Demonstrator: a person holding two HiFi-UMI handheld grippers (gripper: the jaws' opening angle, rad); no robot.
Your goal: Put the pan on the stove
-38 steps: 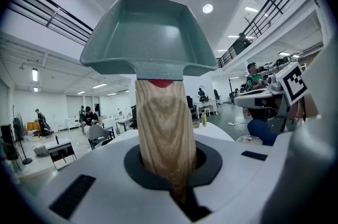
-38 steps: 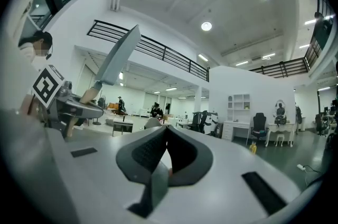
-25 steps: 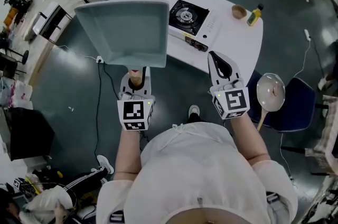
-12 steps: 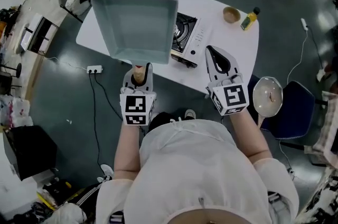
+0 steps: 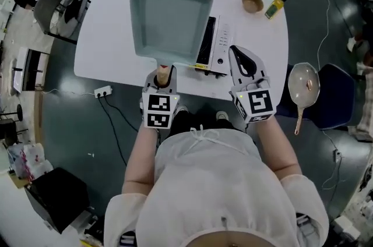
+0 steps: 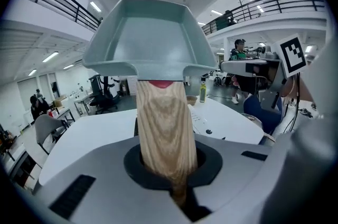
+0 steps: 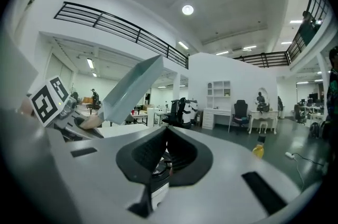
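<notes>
Nearest, the left gripper (image 5: 164,80) is clamped on the pan's wooden handle (image 5: 164,72); in the left gripper view the handle (image 6: 165,128) fills the gap between the jaws of that gripper (image 6: 165,165). The right gripper (image 5: 238,59), at 3 o'clock of the left one, has its jaws together on nothing, as the right gripper view shows (image 7: 166,130). The square grey pan (image 5: 170,21) lies at 12 o'clock of the left gripper, its handle running straight back into it; it is held in the air over the white surface (image 5: 105,36), and both gripper views show it tilted up (image 6: 150,33) (image 7: 132,91). The pan covers most of the stove (image 5: 214,42), of which only a strip shows at the pan's 3 o'clock edge, just ahead of the right gripper. Farther off, at 1 o'clock, a bowl (image 5: 252,2) and a yellow bottle (image 5: 275,7) stand side by side on the surface; a second pan (image 5: 304,93) rests on a chair (image 5: 329,106) at 3 o'clock.
</notes>
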